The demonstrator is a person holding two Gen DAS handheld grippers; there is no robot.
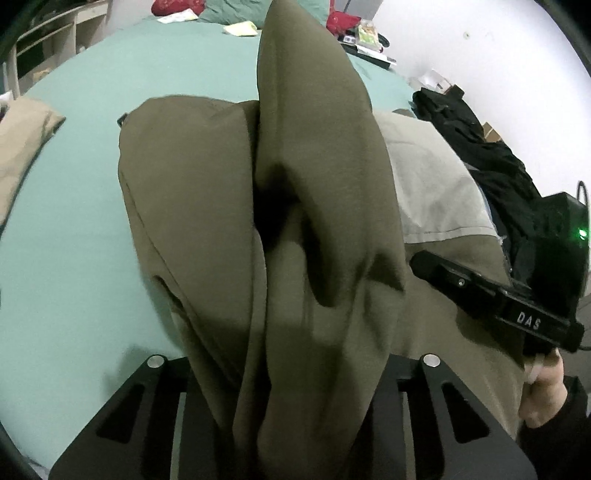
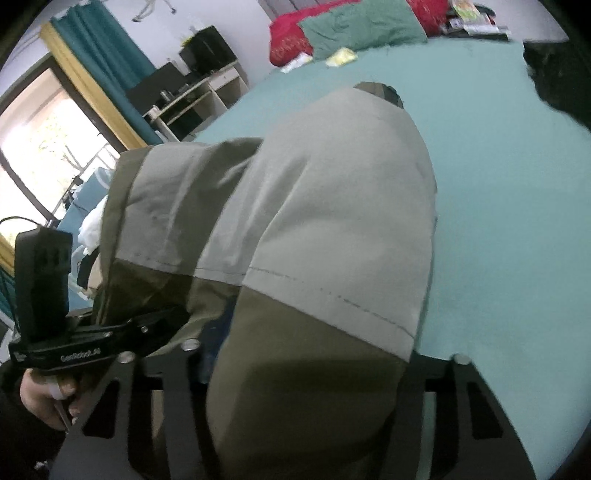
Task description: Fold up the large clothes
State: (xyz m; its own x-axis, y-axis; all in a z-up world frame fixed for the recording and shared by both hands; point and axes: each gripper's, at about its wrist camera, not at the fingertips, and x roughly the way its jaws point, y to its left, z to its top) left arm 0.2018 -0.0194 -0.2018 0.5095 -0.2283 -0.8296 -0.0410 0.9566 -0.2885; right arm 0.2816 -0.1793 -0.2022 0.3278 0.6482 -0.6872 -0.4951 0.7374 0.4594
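Trousers [image 1: 314, 206] hang bunched in both tongs, left gripper [image 1: 295, 417] and right gripper [image 2: 306, 417], probably clamped. Next: lay them flat on the bed [image 1: 74, 236].

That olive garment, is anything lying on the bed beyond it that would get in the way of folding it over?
Nothing visible does. The olive garment is bunched between both grippers, and the green sheet beyond it is bare. The yellow paper and pillows sit far off at the head of the bed.

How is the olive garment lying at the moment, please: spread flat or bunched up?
Bunched up. The garment rises off the bed in deep folds, gathered between the left gripper's fingers; its pale lining shows.
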